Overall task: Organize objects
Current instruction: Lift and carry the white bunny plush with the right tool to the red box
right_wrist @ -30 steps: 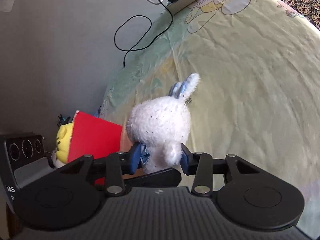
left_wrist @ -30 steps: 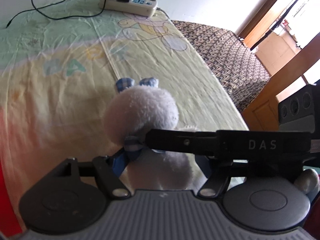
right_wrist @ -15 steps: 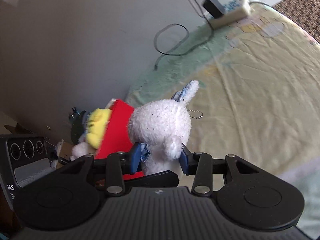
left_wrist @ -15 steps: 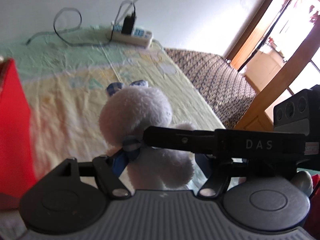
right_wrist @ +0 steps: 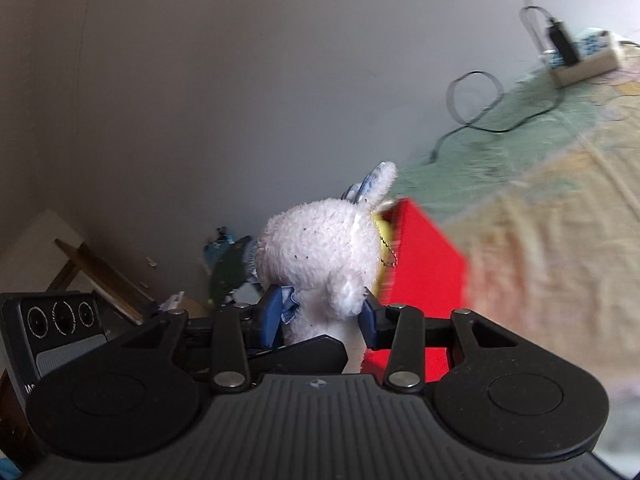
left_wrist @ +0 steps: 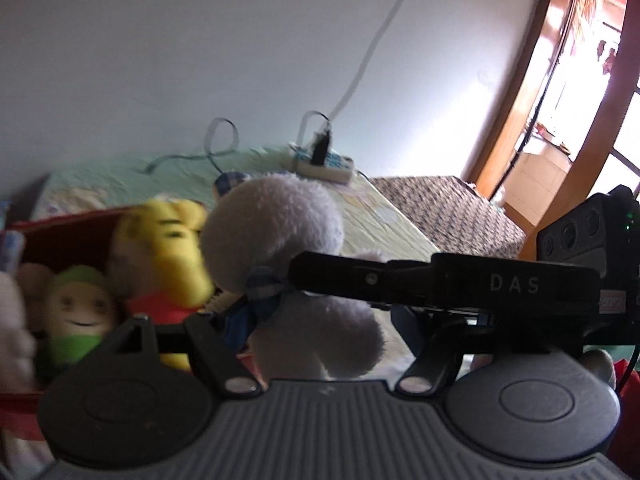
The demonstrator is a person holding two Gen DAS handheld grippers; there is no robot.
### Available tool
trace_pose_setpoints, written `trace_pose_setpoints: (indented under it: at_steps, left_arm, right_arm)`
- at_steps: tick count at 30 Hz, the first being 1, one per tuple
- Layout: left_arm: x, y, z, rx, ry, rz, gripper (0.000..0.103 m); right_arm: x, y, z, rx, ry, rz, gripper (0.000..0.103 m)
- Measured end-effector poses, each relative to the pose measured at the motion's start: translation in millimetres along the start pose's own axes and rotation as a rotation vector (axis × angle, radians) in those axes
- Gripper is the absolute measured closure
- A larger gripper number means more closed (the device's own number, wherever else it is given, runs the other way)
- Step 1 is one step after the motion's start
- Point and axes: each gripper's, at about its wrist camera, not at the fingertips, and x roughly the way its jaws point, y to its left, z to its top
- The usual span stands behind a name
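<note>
Lifted off the bed toward the red box (right_wrist: 424,268), the rabbit (right_wrist: 324,248) is clamped by both jaws — uneven pulling could tear it.

A home bedroom: sheeted bed (left_wrist: 360,208), plush toys (left_wrist: 164,248), wooden door (left_wrist: 532,92)

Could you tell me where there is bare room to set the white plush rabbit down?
The bedsheet is bare between the red box and the power strip with its black cable. The box's inside is crowded: a yellow plush and a green plush fill it.
</note>
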Motion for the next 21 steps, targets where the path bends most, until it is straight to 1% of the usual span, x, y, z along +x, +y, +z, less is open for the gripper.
trace_pose_setpoints:
  at_steps: [5, 8, 11, 14, 16, 17, 18, 19, 21]
  left_arm:
    - [-24, 34, -4, -0.001, -0.031, 0.048, 0.029]
    - [-30, 56, -4, -0.008, -0.034, 0.067, 0.029]
    - [-28, 79, -5, -0.016, -0.019, 0.086, 0.029]
    - [-20, 102, -7, -0.031, -0.003, 0.099, 0.03]
    - [-12, 114, -9, -0.036, 0.012, 0.107, 0.031]
    - [-9, 119, -11, -0.036, 0.02, 0.113, 0.03]
    - [-5, 122, -12, -0.035, 0.026, 0.117, 0.025]
    - [-1, 126, -13, -0.036, 0.029, 0.122, 0.024]
    - [2, 131, -14, -0.044, 0.033, 0.11, 0.024]
  right_arm:
    - [41, 26, -9, -0.046, 0.011, 0.026, 0.06]
    - [59, 38, -19, -0.066, 0.019, 0.034, 0.06]
    - [80, 40, -24, -0.059, 0.031, 0.021, 0.06]
    - [98, 39, -29, -0.059, 0.044, -0.02, 0.061]
    - [108, 36, -32, -0.072, 0.047, -0.064, 0.063]
    - [112, 34, -33, -0.07, 0.051, -0.085, 0.063]
    - [114, 31, -34, -0.063, 0.049, -0.086, 0.063]
    - [116, 29, -34, -0.056, 0.049, -0.085, 0.063]
    - [118, 30, -34, -0.06, 0.044, -0.104, 0.063]
